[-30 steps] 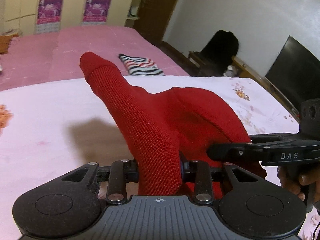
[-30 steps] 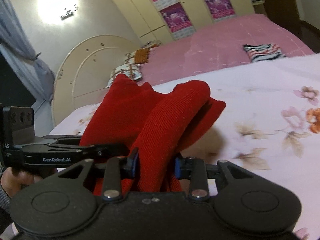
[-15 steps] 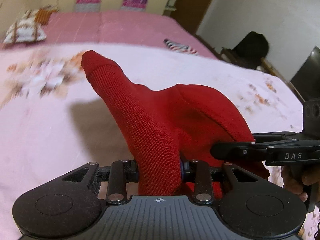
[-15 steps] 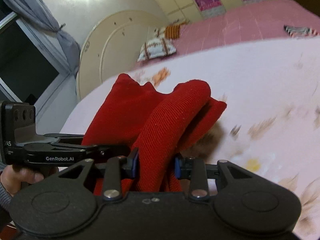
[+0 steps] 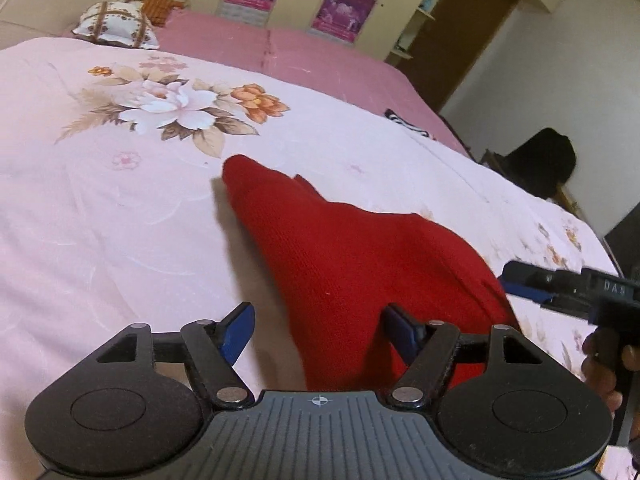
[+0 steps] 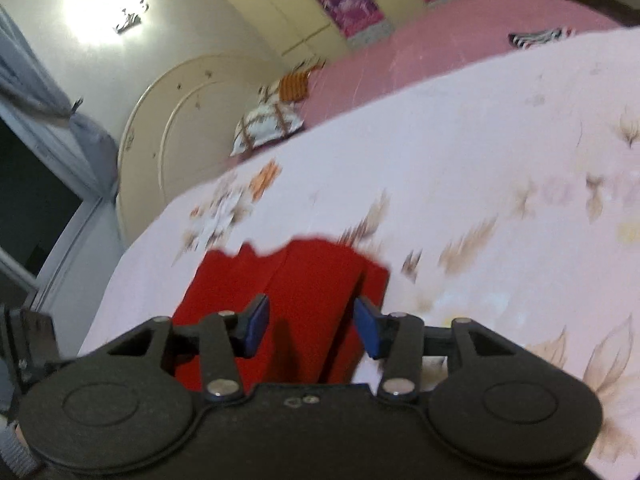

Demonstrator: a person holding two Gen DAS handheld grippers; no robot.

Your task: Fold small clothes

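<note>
Left wrist view first: the left gripper (image 5: 316, 330) is opening its jaws wide, with one red knitted garment (image 5: 360, 268) lying between them. The left blue pad (image 5: 240, 330) is standing clear of the cloth; whether the right pad is still brushing it I can't tell. The garment is lying on the pale pink floral bedspread (image 5: 100, 208), its narrow end pointing to the far left. At the right edge the right gripper (image 5: 524, 286) is poking in, held by a hand (image 5: 604, 364). Far off there are two purple posters (image 5: 344, 10) hanging on the wardrobe, one patterned pillow (image 5: 116, 28) at the far left, and one striped piece of clothing (image 5: 406, 126) lying well apart from the red one.

Right wrist view, a bit blurry: the right gripper (image 6: 311, 330) is opening too, both blue pads (image 6: 370, 330) standing off the red garment (image 6: 288, 296), gripping nothing. The cloth is lying flat on the bedspread (image 6: 480, 160) right in front, with folds showing. Same pillow (image 6: 268, 128), same striped item (image 6: 540, 36) at the far right, and one bright wall light (image 6: 104, 12) glowing at the upper left.
</note>
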